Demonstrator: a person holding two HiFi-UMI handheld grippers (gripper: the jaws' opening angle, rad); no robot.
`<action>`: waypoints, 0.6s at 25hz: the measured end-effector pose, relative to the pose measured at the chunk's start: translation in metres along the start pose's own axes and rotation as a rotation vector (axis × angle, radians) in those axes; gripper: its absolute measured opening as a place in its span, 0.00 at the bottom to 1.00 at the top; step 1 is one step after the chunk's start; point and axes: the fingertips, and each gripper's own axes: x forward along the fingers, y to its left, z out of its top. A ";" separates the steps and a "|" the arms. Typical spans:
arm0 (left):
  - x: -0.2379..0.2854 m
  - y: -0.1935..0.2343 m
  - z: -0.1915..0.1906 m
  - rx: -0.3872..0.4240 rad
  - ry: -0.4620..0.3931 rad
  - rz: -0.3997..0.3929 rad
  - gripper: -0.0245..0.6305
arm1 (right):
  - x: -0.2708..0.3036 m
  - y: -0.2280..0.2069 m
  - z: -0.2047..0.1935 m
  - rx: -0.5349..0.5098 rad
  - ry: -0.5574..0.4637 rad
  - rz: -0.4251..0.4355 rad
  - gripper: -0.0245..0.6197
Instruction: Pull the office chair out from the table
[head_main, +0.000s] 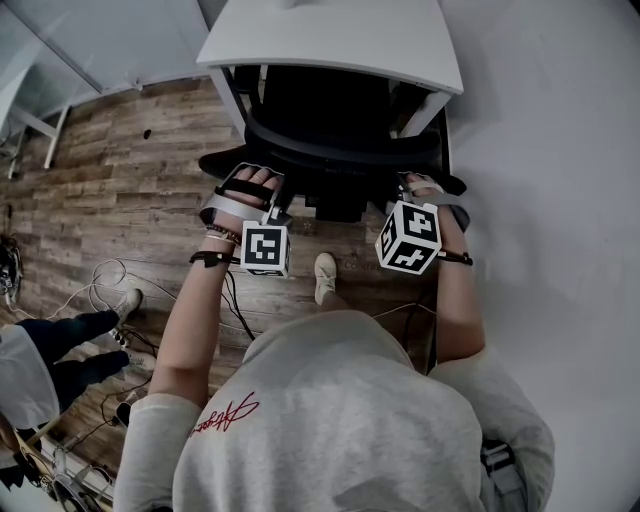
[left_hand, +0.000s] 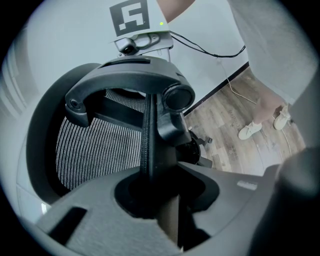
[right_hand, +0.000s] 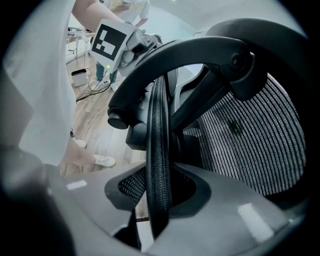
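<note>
The black office chair (head_main: 330, 120) is tucked under the white table (head_main: 330, 40), with its backrest facing me. My left gripper (head_main: 283, 208) is shut on the left part of the backrest's top rim (left_hand: 149, 145), which runs straight between its jaws. Beside that rim is the striped mesh back (left_hand: 95, 145). My right gripper (head_main: 408, 192) is shut on the right part of the same rim (right_hand: 159, 155), with mesh (right_hand: 255, 140) on its right. Each gripper view shows the other gripper's marker cube, the right one (left_hand: 131, 19) and the left one (right_hand: 110, 40).
The floor (head_main: 130, 170) is wooden, and loose cables (head_main: 110, 280) lie on it at the left. Another person's legs (head_main: 70, 340) stand at the lower left. My own shoe (head_main: 325, 278) is just behind the chair. A pale wall (head_main: 560, 150) runs close on the right.
</note>
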 end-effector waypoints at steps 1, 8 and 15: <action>0.000 -0.002 -0.001 0.004 0.001 -0.003 0.19 | 0.001 0.001 0.000 0.001 0.000 0.000 0.21; -0.007 -0.011 0.006 0.015 -0.002 -0.003 0.19 | -0.005 0.015 -0.002 0.012 0.003 0.004 0.21; -0.010 -0.017 0.009 0.015 -0.006 -0.008 0.19 | -0.007 0.022 -0.002 0.017 0.006 0.006 0.21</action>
